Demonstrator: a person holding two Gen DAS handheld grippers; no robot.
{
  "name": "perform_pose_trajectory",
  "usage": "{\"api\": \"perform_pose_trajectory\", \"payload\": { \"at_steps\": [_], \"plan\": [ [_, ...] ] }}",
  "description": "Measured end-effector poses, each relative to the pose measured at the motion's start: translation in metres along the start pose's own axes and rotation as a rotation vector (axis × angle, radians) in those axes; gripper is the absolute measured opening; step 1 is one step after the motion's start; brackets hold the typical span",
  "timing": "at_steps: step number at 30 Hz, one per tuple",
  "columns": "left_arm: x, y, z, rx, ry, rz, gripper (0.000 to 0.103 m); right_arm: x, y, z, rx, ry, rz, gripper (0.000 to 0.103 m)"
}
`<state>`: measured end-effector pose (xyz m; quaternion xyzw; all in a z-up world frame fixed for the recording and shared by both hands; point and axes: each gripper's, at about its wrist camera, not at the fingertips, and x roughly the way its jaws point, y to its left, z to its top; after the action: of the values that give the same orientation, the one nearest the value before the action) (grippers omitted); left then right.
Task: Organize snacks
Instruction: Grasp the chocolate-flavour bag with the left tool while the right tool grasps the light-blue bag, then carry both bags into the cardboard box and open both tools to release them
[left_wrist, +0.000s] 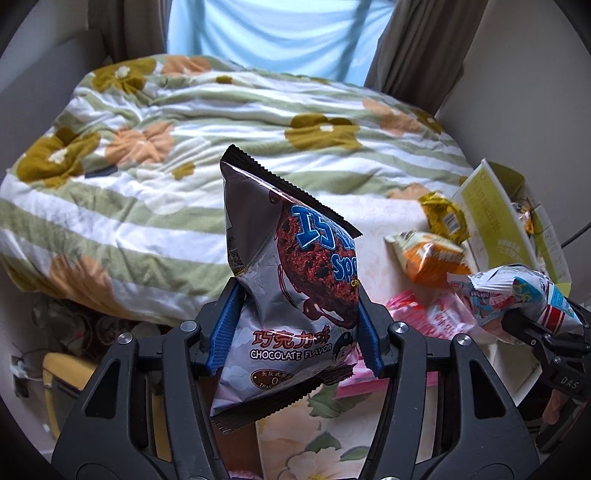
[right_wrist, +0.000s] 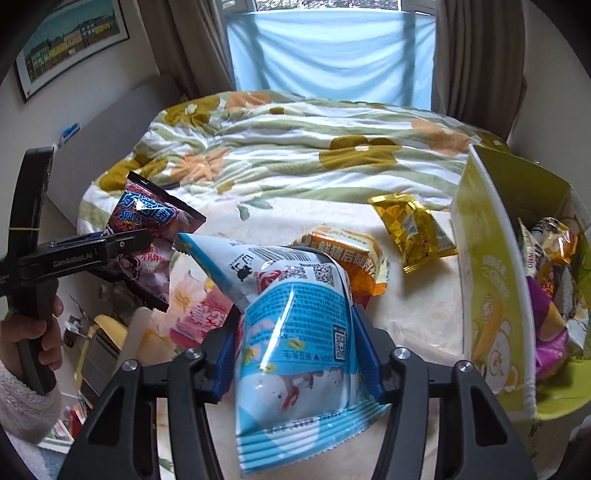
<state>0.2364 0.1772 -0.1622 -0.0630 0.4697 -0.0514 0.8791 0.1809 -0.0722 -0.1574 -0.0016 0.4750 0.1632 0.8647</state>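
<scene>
Left wrist view first: the left tool has its blue pads clamped on both sides of a chocolate snack bag, which stands upright between them, lifted clear of the surface below. Behind it spreads the bed with its flowered quilt. Off to the right, the right tool comes into frame gripping a blue-and-white packet. Beyond that lie an orange packet, a gold packet and a pink packet, all loose on the pale flowered cloth. The green cardboard box stands open at the far right.

Over to the right wrist view: the right tool is closed on the blue-and-white packet, pads pressing its sides, printing upside down. At the left edge a hand in a fuzzy white sleeve grips the left tool, with the chocolate snack bag pinched in it. The orange packet sits just behind the held packet, the gold packet farther back, the pink packet low on the left. The green cardboard box on the right already has several snacks inside.
</scene>
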Motion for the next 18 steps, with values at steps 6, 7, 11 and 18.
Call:
{"api": "perform_pose_trajectory", "payload": {
  "at_steps": [6, 7, 11, 18],
  "plan": [
    [-0.040, -0.038, 0.023, 0.057, -0.062, -0.037, 0.053, -0.055, -0.018, 0.013, 0.095, -0.080, 0.012, 0.052],
    [-0.045, -0.047, 0.027, 0.068, -0.071, -0.047, 0.053, -0.062, -0.023, 0.014, 0.107, -0.091, 0.010, 0.052],
    [-0.059, -0.087, 0.040, 0.106, -0.104, -0.087, 0.053, -0.089, -0.050, 0.022, 0.158, -0.130, -0.017, 0.052],
    [-0.064, -0.173, 0.057, 0.126, -0.145, -0.158, 0.053, -0.126, -0.115, 0.034, 0.185, -0.179, -0.071, 0.052]
  ]
}}
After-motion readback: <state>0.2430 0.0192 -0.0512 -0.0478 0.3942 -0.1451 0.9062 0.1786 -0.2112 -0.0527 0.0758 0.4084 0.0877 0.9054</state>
